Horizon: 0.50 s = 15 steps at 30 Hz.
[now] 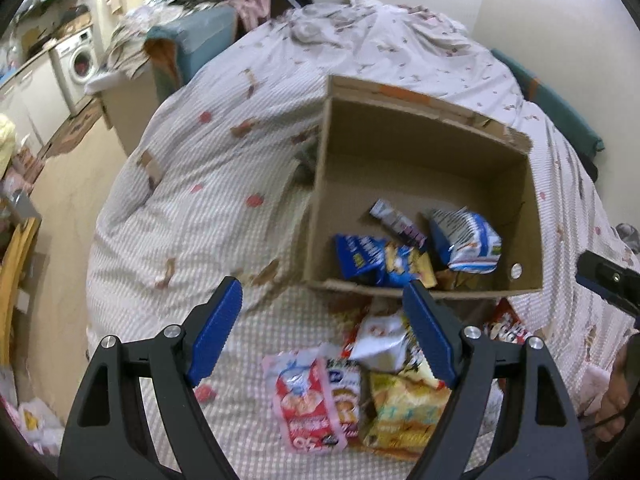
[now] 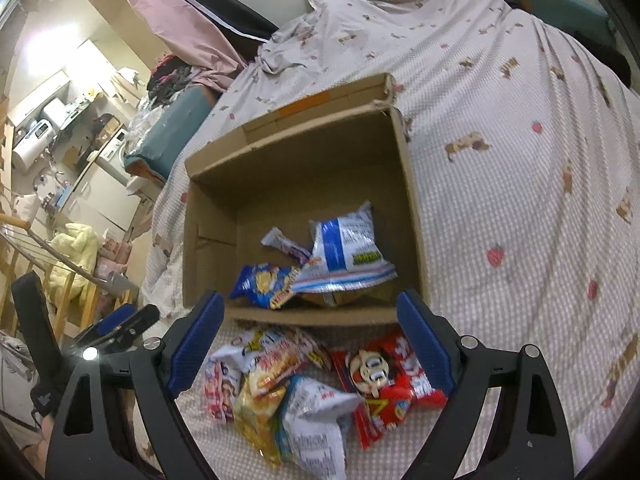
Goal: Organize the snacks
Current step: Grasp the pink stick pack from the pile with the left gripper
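Observation:
An open cardboard box point(image 1: 532, 216) point(image 2: 404, 184) sits on the bed and holds a few snack packs: a blue chip bag point(image 1: 372, 258) point(image 2: 262, 282), a white-and-blue bag point(image 1: 466, 240) point(image 2: 346, 248) and a small purple bar point(image 1: 396, 220) point(image 2: 286, 246). A pile of loose snack packs point(image 1: 360, 384) point(image 2: 296, 384) lies on the bed in front of the box, including a pink pack point(image 1: 306, 404) and a red pack point(image 2: 394, 380). My left gripper point(image 1: 324, 328) is open and empty above the pile. My right gripper point(image 2: 310, 344) is open and empty above the pile too.
The bed has a patterned white cover point(image 1: 208, 184) point(image 2: 520, 168). The floor and a washing machine point(image 1: 78, 62) lie to the left. The other gripper shows at the frame edges, the right one in the left wrist view point(image 1: 608, 284) and the left one in the right wrist view point(image 2: 120, 326).

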Each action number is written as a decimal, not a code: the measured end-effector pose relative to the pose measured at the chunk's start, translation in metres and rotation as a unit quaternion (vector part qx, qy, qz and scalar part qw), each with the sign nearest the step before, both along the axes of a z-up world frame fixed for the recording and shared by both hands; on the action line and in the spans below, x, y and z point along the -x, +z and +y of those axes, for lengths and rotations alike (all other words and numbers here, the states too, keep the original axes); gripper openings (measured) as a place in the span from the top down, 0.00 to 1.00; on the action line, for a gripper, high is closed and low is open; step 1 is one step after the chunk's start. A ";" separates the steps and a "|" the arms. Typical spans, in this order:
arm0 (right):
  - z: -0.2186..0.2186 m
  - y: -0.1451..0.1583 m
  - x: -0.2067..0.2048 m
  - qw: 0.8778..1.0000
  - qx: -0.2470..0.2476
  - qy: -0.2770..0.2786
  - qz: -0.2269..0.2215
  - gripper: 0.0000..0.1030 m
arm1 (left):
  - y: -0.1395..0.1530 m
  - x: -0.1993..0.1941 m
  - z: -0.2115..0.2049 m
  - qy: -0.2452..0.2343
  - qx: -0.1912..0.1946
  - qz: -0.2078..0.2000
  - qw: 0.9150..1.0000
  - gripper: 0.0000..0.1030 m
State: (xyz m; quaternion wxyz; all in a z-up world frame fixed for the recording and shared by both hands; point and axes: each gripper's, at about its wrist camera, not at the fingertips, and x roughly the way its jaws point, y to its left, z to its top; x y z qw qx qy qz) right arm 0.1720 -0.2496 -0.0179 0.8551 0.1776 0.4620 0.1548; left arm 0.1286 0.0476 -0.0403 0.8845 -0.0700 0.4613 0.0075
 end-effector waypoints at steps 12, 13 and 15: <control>-0.011 -0.040 0.029 0.996 -0.004 0.004 0.085 0.12 | -0.085 0.019 0.026 0.044 0.066 0.155 0.985 0.27; -0.012 -0.042 0.031 0.996 0.000 0.005 0.086 0.12 | -0.091 0.019 0.025 0.041 0.069 0.165 0.983 0.27; -0.015 -0.044 0.033 0.996 0.002 0.005 0.088 0.12 | -0.105 0.018 0.021 0.037 0.073 0.187 0.979 0.27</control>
